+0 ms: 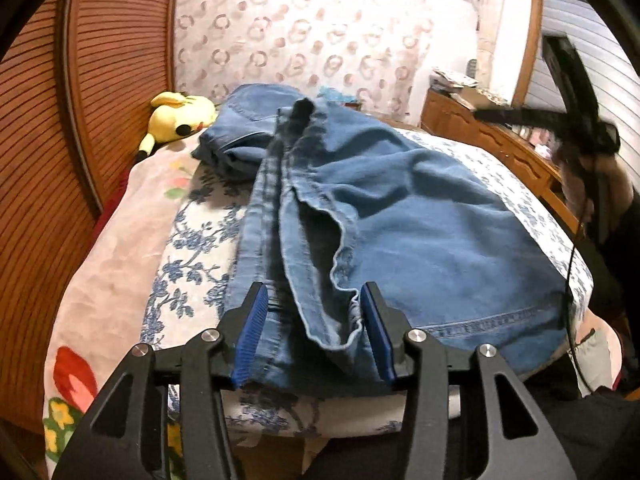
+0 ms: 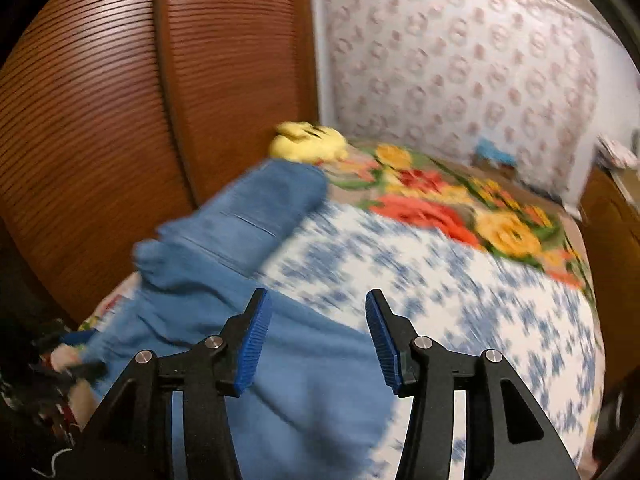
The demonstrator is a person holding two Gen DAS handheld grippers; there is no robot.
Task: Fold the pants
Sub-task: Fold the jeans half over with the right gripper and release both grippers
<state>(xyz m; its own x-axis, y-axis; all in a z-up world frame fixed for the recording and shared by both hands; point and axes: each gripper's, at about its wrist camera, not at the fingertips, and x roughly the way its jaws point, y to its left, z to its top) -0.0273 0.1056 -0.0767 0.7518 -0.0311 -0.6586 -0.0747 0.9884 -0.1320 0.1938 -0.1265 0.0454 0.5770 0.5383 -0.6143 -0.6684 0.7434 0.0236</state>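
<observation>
- left gripper (image 1: 314,320): jaws apart, pants (image 1: 400,216) hem bunched between them, legs run straight ahead
- right gripper (image 2: 318,334): jaws apart, empty (view blurred), hovers over denim

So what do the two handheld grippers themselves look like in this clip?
Both match: the left gripper and right gripper have matte black angular linkage arms with triangular cutouts, round silver pivot bolts, and ribbed blue finger pads. In the left wrist view, a thin black cable hangs by the blurred right gripper. No markings or sleeves are discernible.
</observation>
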